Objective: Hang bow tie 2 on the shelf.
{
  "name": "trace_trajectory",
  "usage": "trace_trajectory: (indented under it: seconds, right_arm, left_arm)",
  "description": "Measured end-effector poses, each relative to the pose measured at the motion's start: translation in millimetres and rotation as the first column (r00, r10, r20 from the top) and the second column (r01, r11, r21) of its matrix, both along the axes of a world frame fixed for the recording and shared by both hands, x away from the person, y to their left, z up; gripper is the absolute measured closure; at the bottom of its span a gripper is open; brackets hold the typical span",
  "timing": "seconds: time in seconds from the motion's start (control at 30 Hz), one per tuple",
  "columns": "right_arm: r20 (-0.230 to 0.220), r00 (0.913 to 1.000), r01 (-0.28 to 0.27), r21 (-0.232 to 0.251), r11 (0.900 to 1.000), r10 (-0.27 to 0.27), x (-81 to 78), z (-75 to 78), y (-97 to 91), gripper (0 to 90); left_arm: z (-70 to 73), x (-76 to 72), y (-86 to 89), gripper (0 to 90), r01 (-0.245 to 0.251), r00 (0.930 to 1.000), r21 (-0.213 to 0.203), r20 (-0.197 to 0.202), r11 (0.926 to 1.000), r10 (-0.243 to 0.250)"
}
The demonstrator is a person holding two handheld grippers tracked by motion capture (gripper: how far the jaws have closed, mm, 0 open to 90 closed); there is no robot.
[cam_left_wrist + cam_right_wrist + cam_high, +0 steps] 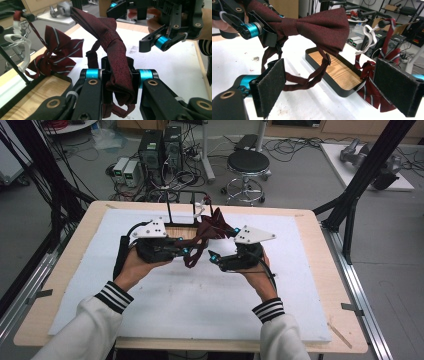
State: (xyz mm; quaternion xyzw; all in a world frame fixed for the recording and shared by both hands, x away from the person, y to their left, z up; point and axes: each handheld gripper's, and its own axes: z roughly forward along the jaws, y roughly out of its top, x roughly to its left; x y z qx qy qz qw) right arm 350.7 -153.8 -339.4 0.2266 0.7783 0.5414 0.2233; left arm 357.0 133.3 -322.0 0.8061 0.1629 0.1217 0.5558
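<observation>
A dark red bow tie (199,241) hangs above the white board between my two grippers. My left gripper (186,251) is shut on one wing of it; in the left gripper view the fabric (113,47) is pinched between the pads (119,75) and its strap loop dangles below. My right gripper (212,256) stands open just right of the tie. In the right gripper view its wide-set pads (329,90) hold nothing, the bow tie (322,25) spreads ahead, and its strap (307,81) sags beside the left pad. A striped red bow tie (372,87) hangs from a black stand.
The stand's black tray with a wooden floor (337,72) sits at the back of the white foam board (200,295). A white elastic band (368,37) hangs from the stand's top hook. Beyond the table are a stool (247,162), computers (160,147) and black frame posts (370,165).
</observation>
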Motion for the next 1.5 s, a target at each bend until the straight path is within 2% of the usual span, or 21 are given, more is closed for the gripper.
trace_trajectory:
  seconds: [0.1,0.23,0.37,0.5,0.6,0.63,0.67,0.9,1.1,1.17,1.2,1.27,1.37,1.43,1.47,1.5]
  right_arm:
    - [0.002,0.9999,0.016,0.001,0.9999,-0.016,-1.9,1.4,-3.4,10.6]
    - [-0.010,0.9970,0.078,0.030,0.9965,-0.077,-7.9,-0.2,-17.6,10.6]
    - [-0.015,0.9925,0.122,0.056,0.9909,-0.121,-14.5,-4.8,-31.8,10.6]
    - [-0.006,0.9884,0.152,0.085,0.9848,-0.152,-22.6,-9.0,-44.0,10.6]
    - [-0.011,0.9859,0.167,0.089,0.9819,-0.167,-27.6,-11.5,-51.3,10.6]
    - [-0.011,0.9859,0.167,0.089,0.9819,-0.167,-27.6,-11.5,-51.3,10.6]
    - [-0.005,0.9841,0.177,0.109,0.9781,-0.177,-32.2,-12.9,-56.0,10.6]
    - [-0.005,0.9772,0.211,0.131,0.9686,-0.212,-44.4,-21.4,-71.1,10.6]
    - [-0.011,0.9713,0.236,0.176,0.9558,-0.237,-54.0,-31.1,-83.1,10.6]
    - [0.002,0.9708,0.236,0.182,0.9548,-0.240,-55.1,-33.4,-85.4,10.6]
    - [0.004,0.9691,0.241,0.197,0.9503,-0.247,-58.2,-36.5,-88.0,10.6]
    - [0.010,0.9671,0.247,0.203,0.9475,-0.254,-60.6,-39.7,-90.0,10.6]
    - [0.021,0.9655,0.250,0.205,0.9463,-0.260,-62.8,-43.1,-91.6,10.6]
    - [0.037,0.9609,0.260,0.217,0.9408,-0.274,-67.1,-48.7,-93.5,10.6]
    - [0.033,0.9610,0.261,0.223,0.9394,-0.275,-68.5,-50.3,-94.0,10.6]
    - [0.037,0.9592,0.265,0.229,0.9366,-0.281,-70.2,-52.6,-94.4,10.6]
  left_arm:
    - [0.6,0.6,2.1,79.5,-0.001,1.0000,-0.012,0.003,0.9999,0.001]
    - [0.8,1.9,7.0,79.4,-0.006,1.0000,-0.022,-0.001,0.9997,0.006]
    - [2.2,3.1,13.4,79.4,-0.018,0.9997,-0.044,0.015,0.9989,0.019]
    - [3.9,4.2,18.4,79.3,-0.034,0.9988,-0.068,0.033,0.9971,0.036]
    - [6.1,4.4,22.2,79.3,-0.045,0.9966,-0.094,0.064,0.9946,0.051]
    - [6.1,4.4,22.2,79.3,-0.045,0.9966,-0.094,0.064,0.9946,0.051]
    - [7.4,5.3,24.3,79.3,-0.052,0.9955,-0.104,0.073,0.9932,0.060]
    - [8.6,11.7,30.7,79.3,-0.076,0.9923,-0.135,0.086,0.9879,0.088]
    - [10.2,19.7,38.4,79.3,-0.112,0.9854,-0.170,0.109,0.9792,0.131]
    - [9.5,22.1,39.8,79.2,-0.122,0.9832,-0.172,0.114,0.9774,0.143]
    - [8.6,24.8,41.3,79.2,-0.128,0.9818,-0.181,0.116,0.9751,0.150]
    - [7.9,26.9,42.0,79.2,-0.136,0.9797,-0.188,0.120,0.9727,0.160]
    - [7.6,29.1,42.2,79.2,-0.140,0.9784,-0.192,0.123,0.9714,0.166]
    - [7.8,32.0,42.4,79.2,-0.146,0.9759,-0.195,0.132,0.9699,0.174]
    - [8.2,34.4,43.1,79.2,-0.155,0.9727,-0.204,0.140,0.9667,0.185]
    - [8.2,34.4,43.1,79.2,-0.155,0.9727,-0.204,0.140,0.9667,0.185]
